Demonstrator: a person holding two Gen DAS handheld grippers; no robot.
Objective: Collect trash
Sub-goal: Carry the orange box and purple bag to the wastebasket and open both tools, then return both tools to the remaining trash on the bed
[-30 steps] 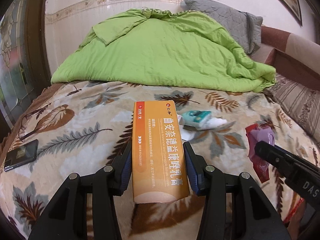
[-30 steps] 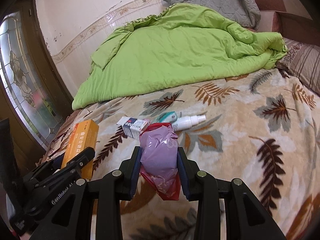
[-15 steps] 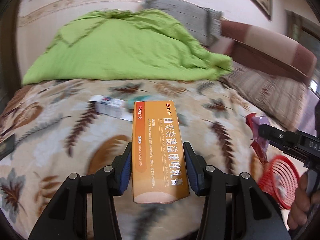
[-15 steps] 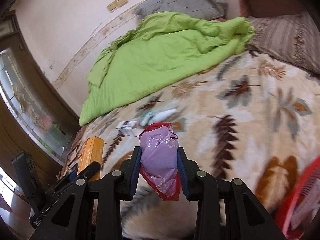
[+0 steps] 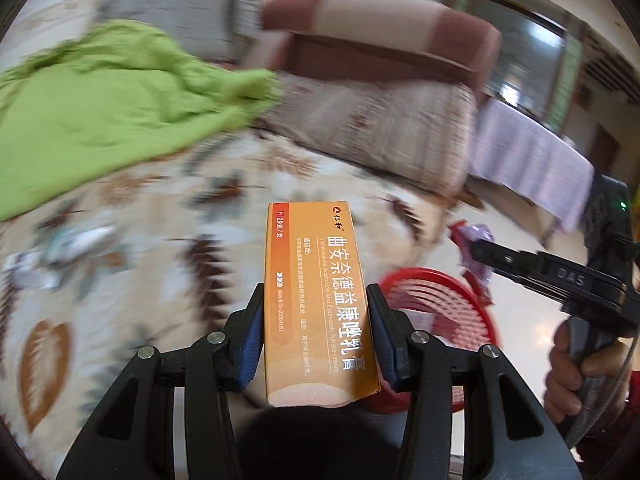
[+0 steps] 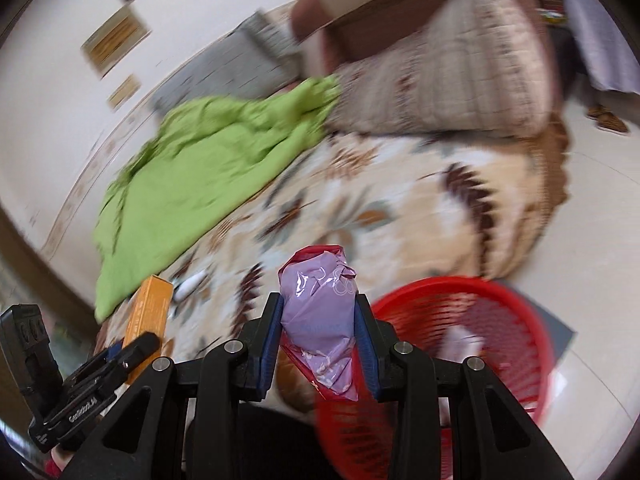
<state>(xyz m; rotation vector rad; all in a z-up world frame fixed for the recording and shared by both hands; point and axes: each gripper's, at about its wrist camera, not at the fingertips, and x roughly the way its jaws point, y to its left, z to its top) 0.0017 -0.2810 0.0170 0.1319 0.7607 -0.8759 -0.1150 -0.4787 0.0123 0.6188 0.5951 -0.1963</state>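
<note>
Around us we see a bed with a leaf-patterned blanket (image 5: 160,240), a green quilt (image 5: 100,108) bunched on its far side, one grey pillow (image 5: 168,12) and one brown-striped bolster (image 5: 380,128) behind it; the background is blurred by motion. Nothing stands between our grippers and the red basket (image 6: 480,320), which sits on the pale floor just beside the bed's edge, with something white inside it that we cannot identify. We count two pieces of trash in our grippers and a few small blurred items lying on the blanket (image 5: 68,244). Our left gripper (image 5: 316,336) has its jaws narrowed onto one orange carton (image 5: 316,300), a long box with white Chinese print and a red strip along its side, standing out forward over the blanket near the basket rim. Our right gripper (image 6: 318,340) is clamped on one crumpled lilac plastic bag (image 6: 320,312) with red plastic showing at its top and underside; it hangs close to the basket's near rim. A hand (image 5: 580,372) grips the right tool's handle.
</note>
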